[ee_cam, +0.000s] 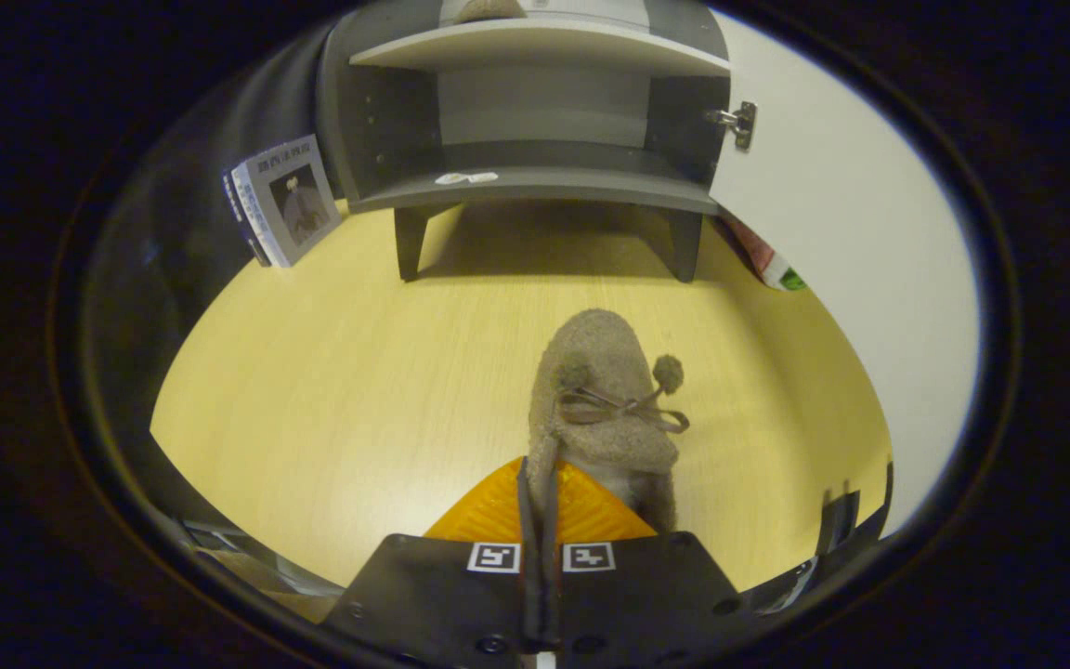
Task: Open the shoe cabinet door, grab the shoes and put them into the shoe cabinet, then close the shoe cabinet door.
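A fuzzy grey-brown slipper (602,390) with a bow and pom-pom hangs just ahead of my fingers, toe pointing toward the cabinet. My gripper (541,506) is shut on the slipper's heel edge, which is pinched between the two fingers. Beyond it stands the grey shoe cabinet (535,181) on short legs, its lower shelf bare apart from a small white sticker. Its white door (832,214) is swung open to the right, hinge showing. On the upper shelf another fuzzy shoe (489,9) is partly visible.
The light wooden floor (340,372) stretches between me and the cabinet. A book (289,200) leans against the dark wall left of the cabinet. A red and green item (772,265) lies behind the open door's lower edge.
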The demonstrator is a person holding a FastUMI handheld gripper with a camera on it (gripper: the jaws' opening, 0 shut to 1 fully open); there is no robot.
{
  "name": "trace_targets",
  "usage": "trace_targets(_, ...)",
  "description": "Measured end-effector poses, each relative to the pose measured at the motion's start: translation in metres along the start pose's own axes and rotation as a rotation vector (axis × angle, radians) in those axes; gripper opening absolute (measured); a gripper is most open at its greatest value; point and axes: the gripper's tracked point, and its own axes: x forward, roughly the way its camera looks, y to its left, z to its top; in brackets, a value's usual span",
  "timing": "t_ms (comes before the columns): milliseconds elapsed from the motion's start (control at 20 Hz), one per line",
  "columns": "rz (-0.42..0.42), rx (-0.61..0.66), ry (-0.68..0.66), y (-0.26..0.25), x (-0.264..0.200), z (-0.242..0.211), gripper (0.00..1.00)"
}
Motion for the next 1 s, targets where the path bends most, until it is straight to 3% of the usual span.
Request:
trace_targets(350, 0.015, 0.046, -0.122, 0.006, -0.052, 0.067, 0.03)
trace_targets(700, 0.017, 0.053, -0.337, -0.001, -0.119, 0.195, 0.02)
trace_targets(1000, 0.013, -0.004, -0.462, -0.01, -0.146, 0.294, 0.02)
